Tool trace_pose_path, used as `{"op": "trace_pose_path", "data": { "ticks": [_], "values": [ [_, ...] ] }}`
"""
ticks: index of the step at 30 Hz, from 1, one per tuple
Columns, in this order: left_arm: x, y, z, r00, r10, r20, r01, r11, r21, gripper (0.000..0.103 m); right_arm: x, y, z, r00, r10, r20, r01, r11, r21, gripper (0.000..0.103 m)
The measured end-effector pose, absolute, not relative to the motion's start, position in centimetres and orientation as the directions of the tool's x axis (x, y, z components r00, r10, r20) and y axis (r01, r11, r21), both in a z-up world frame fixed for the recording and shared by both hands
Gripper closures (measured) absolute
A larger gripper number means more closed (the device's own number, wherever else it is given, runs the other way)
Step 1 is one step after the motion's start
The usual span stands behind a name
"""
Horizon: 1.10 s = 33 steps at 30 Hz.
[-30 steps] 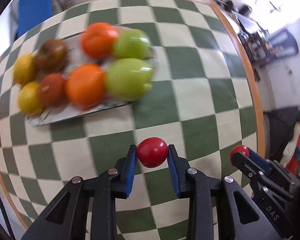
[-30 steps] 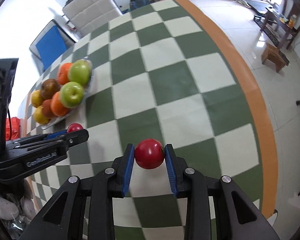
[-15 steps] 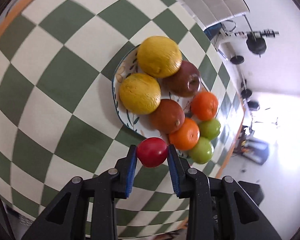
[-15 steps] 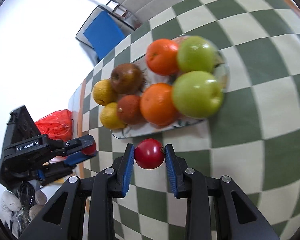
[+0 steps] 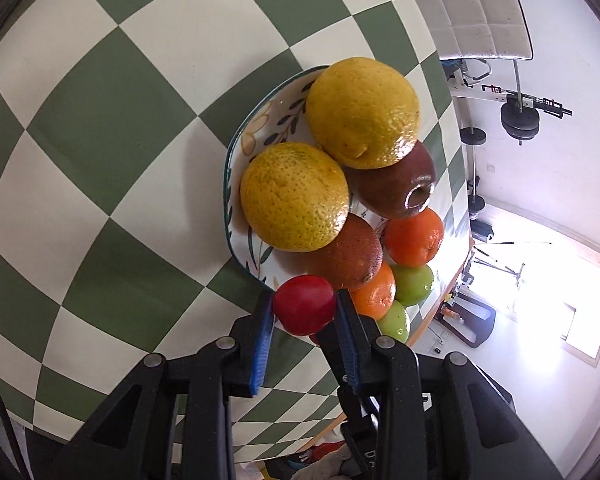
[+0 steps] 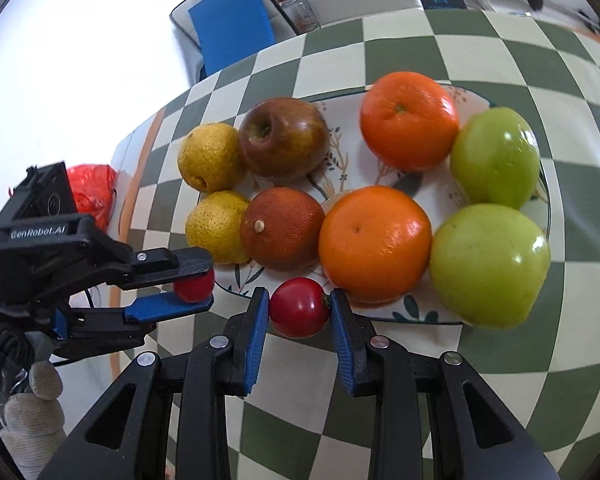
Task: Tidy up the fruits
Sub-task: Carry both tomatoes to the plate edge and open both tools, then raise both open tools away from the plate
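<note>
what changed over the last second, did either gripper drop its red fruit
No. Both grippers swung in from open tablecloth to the near edge of the plate, and the left view rolled round. The left gripper stays shut on its small red fruit, the right gripper on its own red fruit. The eight fruits on the plate kept their places.

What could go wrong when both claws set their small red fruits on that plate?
1. The plate is packed in pairs; little bare rim shows, so a dropped red fruit may roll off onto the checked cloth.
2. Left claw and right claw sit close together; they may collide.
3. Pushing in could nudge the brown-red orange.
</note>
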<state>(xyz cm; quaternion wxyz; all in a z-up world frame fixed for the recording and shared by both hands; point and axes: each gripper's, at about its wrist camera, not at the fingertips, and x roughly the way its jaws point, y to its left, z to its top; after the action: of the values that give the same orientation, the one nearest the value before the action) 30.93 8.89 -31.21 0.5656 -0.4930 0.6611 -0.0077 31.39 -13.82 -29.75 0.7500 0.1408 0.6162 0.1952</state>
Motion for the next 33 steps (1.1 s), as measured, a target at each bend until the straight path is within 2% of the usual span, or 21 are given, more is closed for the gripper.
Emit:
{"op": "trace_pose_path", "data": {
  "ticks": [5,11,17,19,21,23,24,26,27,28,31,33],
  "values": [
    [31.2,8.8,-32.2,0.120,-0.662,-0.740,-0.659,0.505,-0.558,0.075,31.6,-12.9,-30.3,0.148,0.441,-0.885,-0.150,0.895,0.421,0.069],
    [31.2,8.9,-32.8,0.092,-0.667,-0.740,-0.677,0.503,-0.538,0.067,31.6,-12.5,-30.7,0.147,0.435,-0.888,-0.149,0.897,0.415,0.068],
    [31.1,8.8,-31.3,0.071,-0.615,-0.785,-0.650,0.569,-0.504,0.063,31.4,-12.7,-30.1,0.139,0.438,-0.888,-0.138,0.897,0.421,0.055],
    [31.2,8.6,-30.5,0.052,-0.567,-0.822,-0.621,0.626,-0.471,0.062,31.3,-13.0,-29.5,0.146,0.432,-0.890,-0.125,0.900,0.417,0.046],
    [31.0,8.3,-29.1,0.027,-0.463,-0.886,-0.559,0.728,-0.397,0.058,30.9,-13.4,-28.6,0.165,0.420,-0.893,-0.114,0.907,0.405,0.038],
    [30.8,7.9,-28.1,0.013,-0.362,-0.932,-0.495,0.808,-0.320,0.043,30.6,-14.1,-27.4,0.191,0.392,-0.900,-0.106,0.920,0.378,0.034],
    [30.6,7.5,-27.5,0.010,-0.300,-0.954,-0.454,0.849,-0.272,0.040,30.5,-14.5,-26.8,0.204,0.370,-0.906,-0.102,0.929,0.356,0.029],
    [30.1,6.8,-26.5,0.016,-0.180,-0.983,-0.377,0.910,-0.173,0.024,30.3,-15.3,-25.4,0.240,0.302,-0.922,-0.092,0.953,0.288,0.017],
    [29.9,6.4,-26.2,0.018,-0.117,-0.993,-0.338,0.934,-0.116,0.019,30.3,-15.6,-24.9,0.253,0.276,-0.927,-0.090,0.961,0.261,0.010],
    [29.6,6.0,-25.9,0.024,-0.073,-0.997,-0.311,0.947,-0.077,0.013,30.1,-16.0,-24.4,0.273,0.235,-0.933,-0.088,0.972,0.220,0.008],
    [28.8,5.3,-25.2,0.054,-0.005,-0.999,-0.261,0.965,-0.019,0.010,29.7,-17.2,-23.4,0.299,0.137,-0.944,-0.077,0.990,0.119,0.007],
    [28.4,4.8,-24.7,0.078,0.027,-0.997,-0.235,0.972,0.008,0.004,29.5,-18.2,-23.1,0.302,0.117,-0.946,-0.062,0.993,0.103,0.005]
  ]
}}
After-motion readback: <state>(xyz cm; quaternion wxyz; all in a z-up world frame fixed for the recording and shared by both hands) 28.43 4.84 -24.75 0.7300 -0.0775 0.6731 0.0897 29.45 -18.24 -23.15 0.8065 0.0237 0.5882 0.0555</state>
